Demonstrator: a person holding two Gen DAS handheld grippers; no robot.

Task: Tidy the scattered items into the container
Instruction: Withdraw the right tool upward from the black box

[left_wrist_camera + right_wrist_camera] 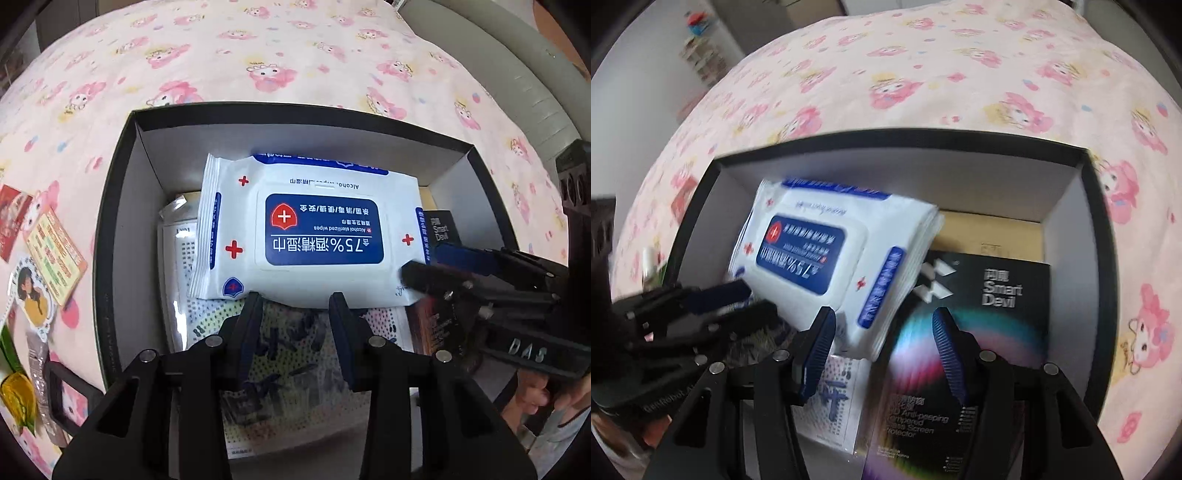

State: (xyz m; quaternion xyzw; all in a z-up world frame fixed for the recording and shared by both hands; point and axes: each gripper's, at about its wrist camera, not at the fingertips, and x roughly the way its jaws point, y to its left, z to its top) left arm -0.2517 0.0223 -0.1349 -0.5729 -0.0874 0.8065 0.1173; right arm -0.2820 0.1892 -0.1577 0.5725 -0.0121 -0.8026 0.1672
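A black box with a white inside (122,206) (1067,229) stands on the pink bedspread. In it lies a white and blue pack of alcohol wipes (310,229) (827,254), on top of a patterned flat packet (280,343) and beside a black Smart Devil screen protector box (982,332) (439,229). My left gripper (295,306) is open just above the near edge of the wipes. My right gripper (882,325) is open and empty over the black box. In the left wrist view it reaches in from the right (436,269), at the corner of the wipes.
On the bedspread left of the box lie several loose items: a red card (14,221), a yellow and orange card (59,254), a round sticker of a girl (31,299), a clear sachet (40,373) and a green and yellow packet (14,395). A grey headboard (517,62) lies at the far right.
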